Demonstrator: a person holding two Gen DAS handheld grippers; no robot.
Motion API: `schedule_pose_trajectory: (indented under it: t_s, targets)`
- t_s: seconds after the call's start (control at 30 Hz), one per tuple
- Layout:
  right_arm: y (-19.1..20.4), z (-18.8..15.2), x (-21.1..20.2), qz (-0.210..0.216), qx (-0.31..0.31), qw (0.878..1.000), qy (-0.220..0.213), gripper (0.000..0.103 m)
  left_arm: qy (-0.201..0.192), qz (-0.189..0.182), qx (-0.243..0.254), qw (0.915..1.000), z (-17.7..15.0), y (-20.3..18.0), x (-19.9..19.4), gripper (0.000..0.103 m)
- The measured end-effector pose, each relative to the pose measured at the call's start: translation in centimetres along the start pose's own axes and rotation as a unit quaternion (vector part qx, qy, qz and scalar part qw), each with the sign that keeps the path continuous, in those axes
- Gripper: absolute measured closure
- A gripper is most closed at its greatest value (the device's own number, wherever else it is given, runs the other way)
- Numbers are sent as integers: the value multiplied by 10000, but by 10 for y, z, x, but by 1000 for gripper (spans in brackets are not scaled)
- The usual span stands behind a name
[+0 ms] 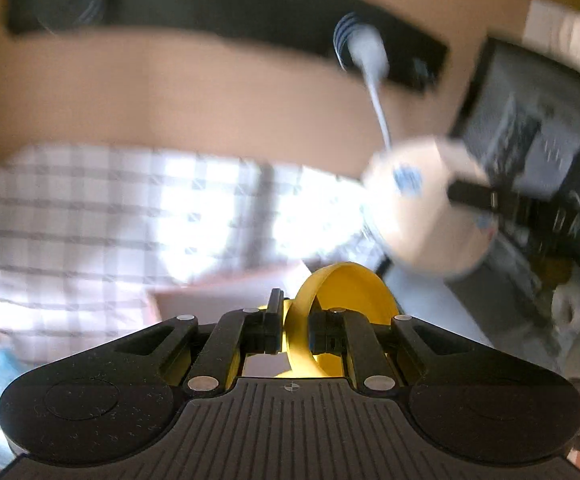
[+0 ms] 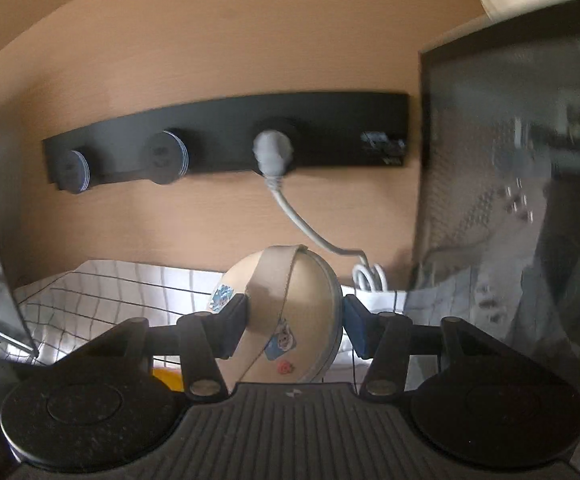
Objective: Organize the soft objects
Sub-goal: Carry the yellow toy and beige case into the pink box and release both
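Note:
My right gripper [image 2: 294,326] is shut on a beige rounded pouch [image 2: 290,312] with cartoon stickers, held up in front of the wall. The same pouch shows in the left wrist view [image 1: 422,208], blurred, with one black finger of the right gripper [image 1: 474,196] against it. My left gripper [image 1: 292,326] is shut on the rim of a yellow soft cup-like object [image 1: 346,292], held above the checked cloth [image 1: 129,216].
A black wall socket strip [image 2: 225,136] carries a grey plug and cable [image 2: 273,152]. A dark monitor or cabinet [image 2: 522,168] stands at the right. A white checked cloth [image 2: 109,292] covers the surface below. A rolled white towel [image 1: 570,308] lies at right.

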State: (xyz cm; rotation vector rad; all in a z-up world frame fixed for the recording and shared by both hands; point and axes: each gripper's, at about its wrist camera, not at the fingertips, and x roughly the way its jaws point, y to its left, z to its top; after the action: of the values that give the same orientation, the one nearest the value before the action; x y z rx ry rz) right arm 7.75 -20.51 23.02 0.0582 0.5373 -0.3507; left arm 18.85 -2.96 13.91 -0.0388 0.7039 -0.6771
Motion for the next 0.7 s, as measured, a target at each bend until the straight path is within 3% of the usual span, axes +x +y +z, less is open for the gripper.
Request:
schedule_pose_trajectory:
  t_s: [0.13,0.2,0.3,0.53,0.63,0.7]
  targets:
    - [-10,-8,23,51,329,9990,300,51,367,-194,-107,9991,-30,-10,44,88]
    - [-14,-12,34,84,499,9975,485,51,748,-367,-256,9962,-44,-9,65,79]
    - [-18,-21,48,156,701,9947,735,51,922,-128,-351,9950,-55,-5,75,78]
    - [-2,-35,90,582,1183,9835,1238,49,663,38,-82,9978,-61,-2,33,75]
    - [14,-42,114,895,1172,9777,1495,41,455,72,-87,9989,-60,2,9,75]
    - [18,-49,121,678,1171,9769,1652,34,408,80,-261,9988,-59,9,-6,75]
